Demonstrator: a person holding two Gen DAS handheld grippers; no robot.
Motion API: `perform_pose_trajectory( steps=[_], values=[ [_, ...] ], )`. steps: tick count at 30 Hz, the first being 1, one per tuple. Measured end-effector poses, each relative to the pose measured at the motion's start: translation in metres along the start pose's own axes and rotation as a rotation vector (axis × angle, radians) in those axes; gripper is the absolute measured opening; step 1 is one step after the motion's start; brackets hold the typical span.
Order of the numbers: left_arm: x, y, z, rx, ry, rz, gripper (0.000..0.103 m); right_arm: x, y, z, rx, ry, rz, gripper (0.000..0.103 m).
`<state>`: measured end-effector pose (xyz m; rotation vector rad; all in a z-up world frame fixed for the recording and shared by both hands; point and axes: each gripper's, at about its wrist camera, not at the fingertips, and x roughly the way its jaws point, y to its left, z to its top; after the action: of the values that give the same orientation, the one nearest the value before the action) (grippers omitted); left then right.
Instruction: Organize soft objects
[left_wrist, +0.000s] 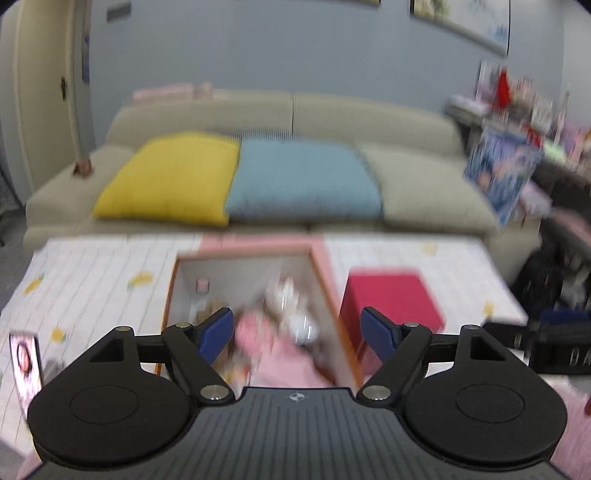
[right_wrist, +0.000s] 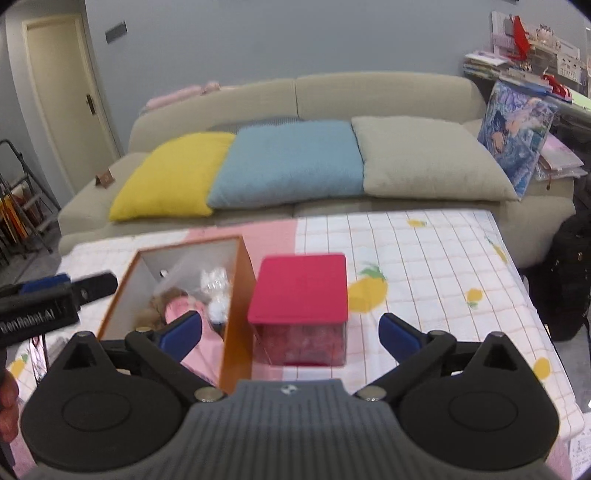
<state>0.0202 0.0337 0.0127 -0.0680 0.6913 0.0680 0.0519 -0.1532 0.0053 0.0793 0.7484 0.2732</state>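
Note:
An open orange-walled box stands on the table and holds a doll in pink and a clear-wrapped soft toy. It also shows in the left wrist view, blurred, with the pink cloth inside. A box with a red lid stands just right of it, and shows in the left wrist view. My left gripper is open and empty over the orange box. My right gripper is open and empty above the red-lidded box. The left gripper shows at the left edge of the right wrist view.
The table has a white checked cloth with fruit prints. Behind it a beige sofa carries yellow, blue and beige cushions. Cluttered shelves stand at the right, a door at the left.

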Motion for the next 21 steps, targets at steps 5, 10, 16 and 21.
perform_pose_trajectory(
  steps=[5,10,16,21],
  values=[
    [0.010,-0.001,-0.020,-0.002,0.113,0.004,0.092,0.007,0.000,-0.011,0.034,0.055,-0.021,0.100],
    [0.013,-0.001,-0.025,-0.010,0.164,0.021,0.092,0.011,0.006,-0.021,0.010,0.083,-0.028,0.100],
    [0.013,0.001,-0.024,-0.013,0.151,0.030,0.092,0.016,0.008,-0.024,0.001,0.106,-0.038,0.100],
    [0.015,0.002,-0.023,-0.013,0.156,0.035,0.092,0.017,0.010,-0.024,-0.002,0.108,-0.046,0.100]
  ],
)
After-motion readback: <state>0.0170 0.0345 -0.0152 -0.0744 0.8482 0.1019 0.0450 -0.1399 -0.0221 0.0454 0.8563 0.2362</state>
